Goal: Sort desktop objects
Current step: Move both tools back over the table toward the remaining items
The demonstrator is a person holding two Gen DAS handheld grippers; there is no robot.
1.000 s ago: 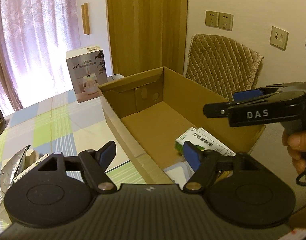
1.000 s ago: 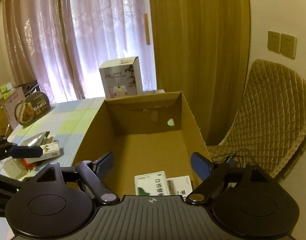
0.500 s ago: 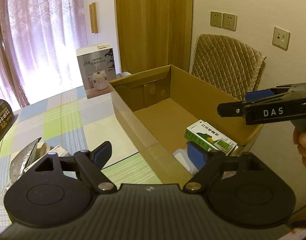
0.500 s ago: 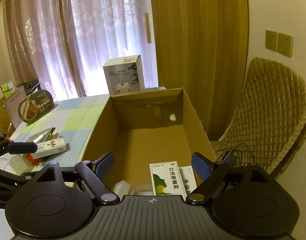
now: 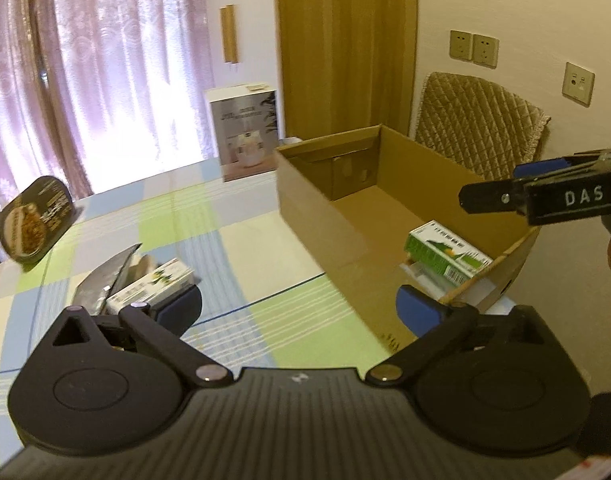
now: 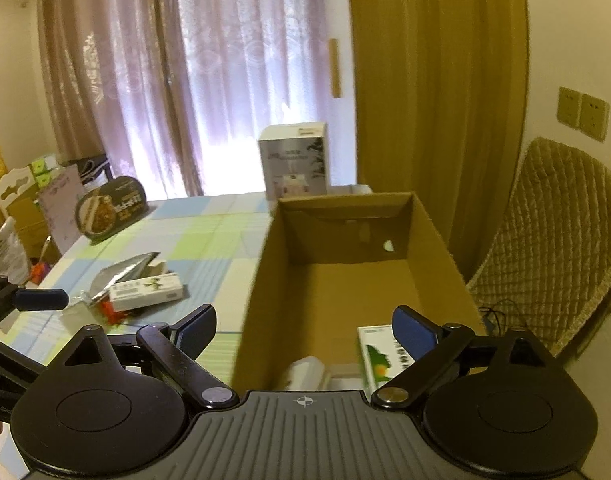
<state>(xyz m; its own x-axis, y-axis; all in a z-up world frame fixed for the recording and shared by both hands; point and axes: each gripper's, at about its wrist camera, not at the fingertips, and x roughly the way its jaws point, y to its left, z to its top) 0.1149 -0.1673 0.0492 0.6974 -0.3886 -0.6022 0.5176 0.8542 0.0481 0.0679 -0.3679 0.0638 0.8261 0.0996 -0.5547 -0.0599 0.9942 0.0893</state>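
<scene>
The left gripper (image 5: pixel 299 306) hung over the checked tablecloth (image 5: pixel 209 248) with its blue pads spread wide and nothing between them. The right gripper (image 6: pixel 305 326) was likewise spread and empty, poised above the near end of the cardboard box (image 6: pixel 261 280), which sat on the right side of the table. Inside the box, at its near end, a green-and-white carton (image 5: pixel 445 254) lay on top of some pale items (too blurred to name). Out on the cloth, left of the box, a white carton (image 6: pixel 145 290) lay beside a silver foil pouch (image 6: pixel 123 272), with something red touching its near edge. A dark oval food pack (image 6: pixel 111 206) leaned at the far left, and a tall white box (image 6: pixel 295 160) stood by the curtain.
</scene>
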